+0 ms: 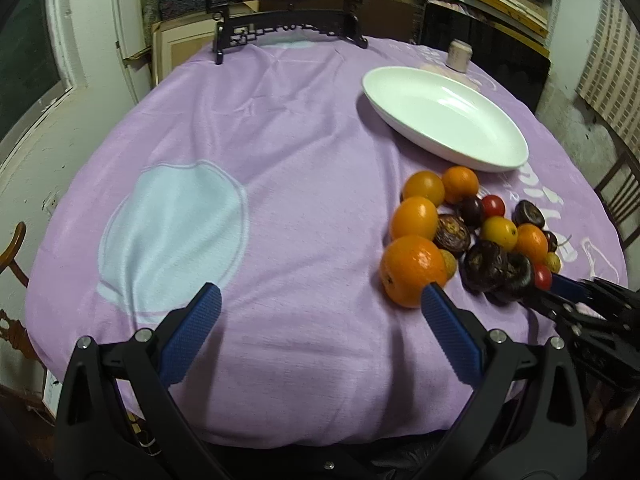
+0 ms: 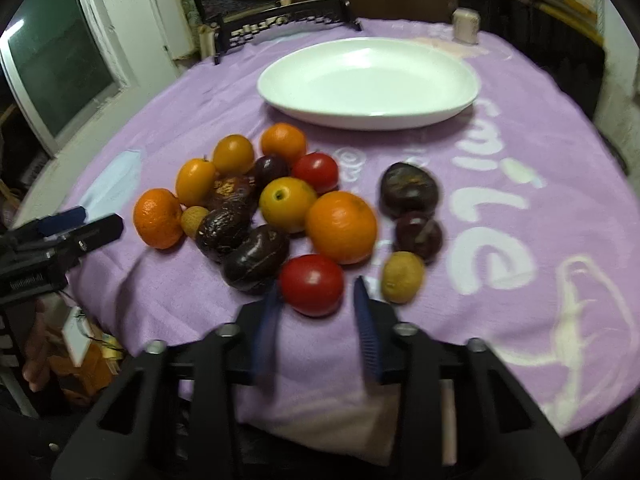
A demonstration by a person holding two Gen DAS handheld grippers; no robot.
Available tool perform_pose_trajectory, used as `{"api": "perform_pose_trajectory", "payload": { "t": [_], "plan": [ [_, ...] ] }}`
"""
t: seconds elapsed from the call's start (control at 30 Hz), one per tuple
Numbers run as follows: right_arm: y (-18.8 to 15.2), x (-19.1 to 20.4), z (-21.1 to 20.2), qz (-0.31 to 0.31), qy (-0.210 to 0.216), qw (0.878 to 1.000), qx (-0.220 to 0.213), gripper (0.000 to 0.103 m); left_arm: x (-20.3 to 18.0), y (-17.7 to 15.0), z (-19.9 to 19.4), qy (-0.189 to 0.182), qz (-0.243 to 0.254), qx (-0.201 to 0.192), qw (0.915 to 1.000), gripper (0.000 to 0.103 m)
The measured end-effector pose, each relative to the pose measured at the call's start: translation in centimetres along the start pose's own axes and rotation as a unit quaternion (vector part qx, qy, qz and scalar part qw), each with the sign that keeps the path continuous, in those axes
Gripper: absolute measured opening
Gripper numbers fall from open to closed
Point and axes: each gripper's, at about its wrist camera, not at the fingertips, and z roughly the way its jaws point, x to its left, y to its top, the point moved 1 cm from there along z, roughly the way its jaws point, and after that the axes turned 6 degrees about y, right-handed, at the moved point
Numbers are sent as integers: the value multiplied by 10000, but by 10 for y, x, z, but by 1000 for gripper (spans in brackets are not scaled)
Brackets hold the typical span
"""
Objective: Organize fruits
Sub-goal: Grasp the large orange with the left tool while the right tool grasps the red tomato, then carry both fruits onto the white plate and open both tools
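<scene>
Right hand-held gripper narrowed around red tomato at near edge of fruit pile – contact on right pad unclear. Left hand-held gripper wide, empty. Best: confirm squeeze gently, lift straight – carry to white dish beyond pile.

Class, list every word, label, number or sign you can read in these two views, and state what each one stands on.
"mile": large white letters woven into the purple tablecloth, right of the fruit; any letter before them is not legible.
Left wrist view: the same white lettering is cut off by fruit, unreadable.
Small white print on the black left gripper body: too blurred.
Pale cup behind the white oval plate: no readable text.
</scene>
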Motion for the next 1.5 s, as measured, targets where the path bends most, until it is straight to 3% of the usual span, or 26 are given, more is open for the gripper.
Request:
{"api": "perform_pose_trajectory", "payload": {
  "t": [0.3, 0.37, 0.43, 0.57, 1.0, 1.13, 1.2, 1.4, 1.5],
  "plan": [
    [-5, -4, -14, -90, -163, 9997, -155, 32, -26, 2, 12, -412, 373, 130, 9984, 100],
    [-6, -8, -17, -28, -172, 9997, -172, 32, -32, 3, 19, -503, 367, 173, 9979, 86],
    [-7, -11, -17, 47, -159, 9997, -171, 32, -36, 5, 28, -669, 350, 342, 9966, 54],
    [-10, -15, -17, 109, -86, 9998, -154, 32, -41, 8, 35, -902, 274, 396, 9948, 41],
    [6, -18, -30, 110, 144, 9990, -415, 32, -44, 29, 3, -991, 399, 35, 9943, 40],
    [34, -28, -27, 63, 54, 9988, -481, 32, -54, 58, 10, -957, 504, -13, 9941, 40],
    [58, -34, -24, -46, -17, 9986, -526, 32, -62, 88, 20, -927, 561, -62, 9941, 40],
    [170, -66, 10, -219, -120, 9970, -730, 32, -93, 200, 85, -832, 578, 33, 9949, 41],
    [221, -86, 55, -250, -235, 9982, -501, 32, -113, 242, 131, -717, 614, 178, 9954, 41]
  ]
}}
